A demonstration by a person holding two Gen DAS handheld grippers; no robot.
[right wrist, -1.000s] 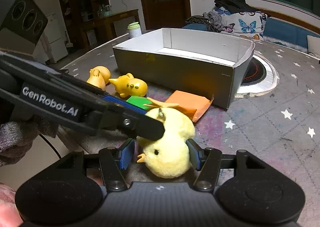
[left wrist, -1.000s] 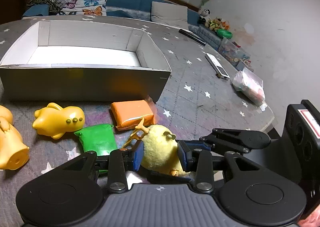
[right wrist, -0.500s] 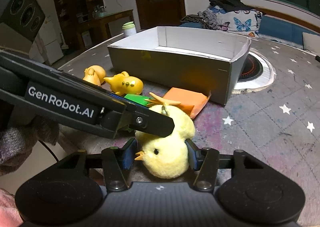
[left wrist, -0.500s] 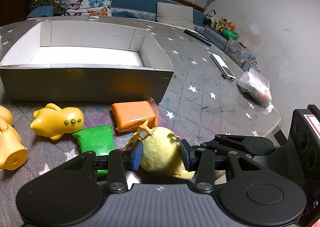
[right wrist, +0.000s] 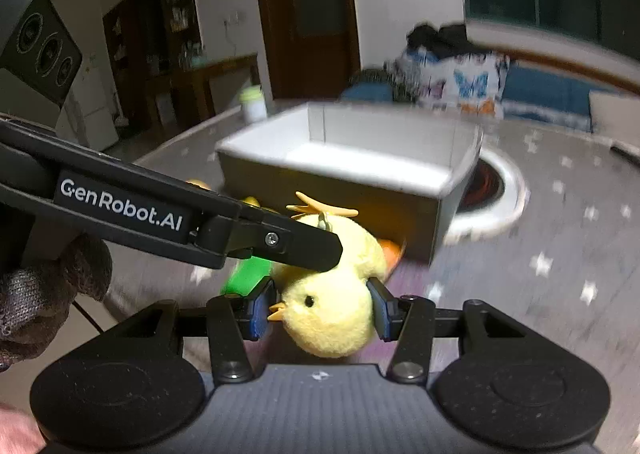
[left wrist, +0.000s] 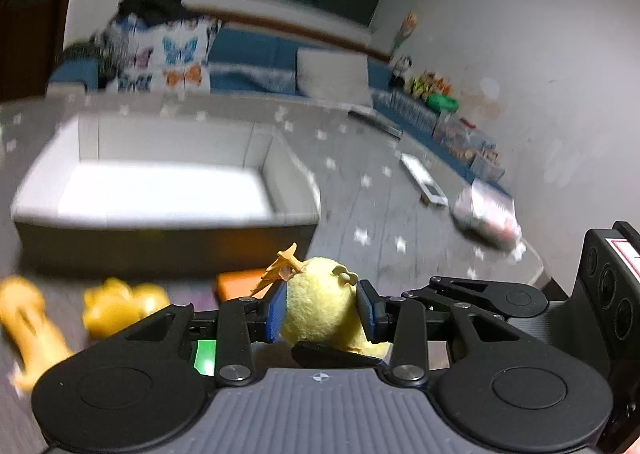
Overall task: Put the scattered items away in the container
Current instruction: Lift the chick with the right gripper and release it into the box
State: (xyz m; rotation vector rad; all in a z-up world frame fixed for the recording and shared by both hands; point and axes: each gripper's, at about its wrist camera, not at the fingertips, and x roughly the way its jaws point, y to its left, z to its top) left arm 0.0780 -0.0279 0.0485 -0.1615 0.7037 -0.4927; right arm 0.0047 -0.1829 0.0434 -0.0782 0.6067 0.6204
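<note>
Both grippers have risen since a second ago, carrying the plush chick up off the tabletop — now it hangs level with the near wall of the white box. Left gripper and right gripper each pinch it, pads sunk into the fluff. It looks light and squashy (nothing fragile), so the round body is the place to hold, not the thin orange feet. Rubber ducks and a green block lie below.
</note>
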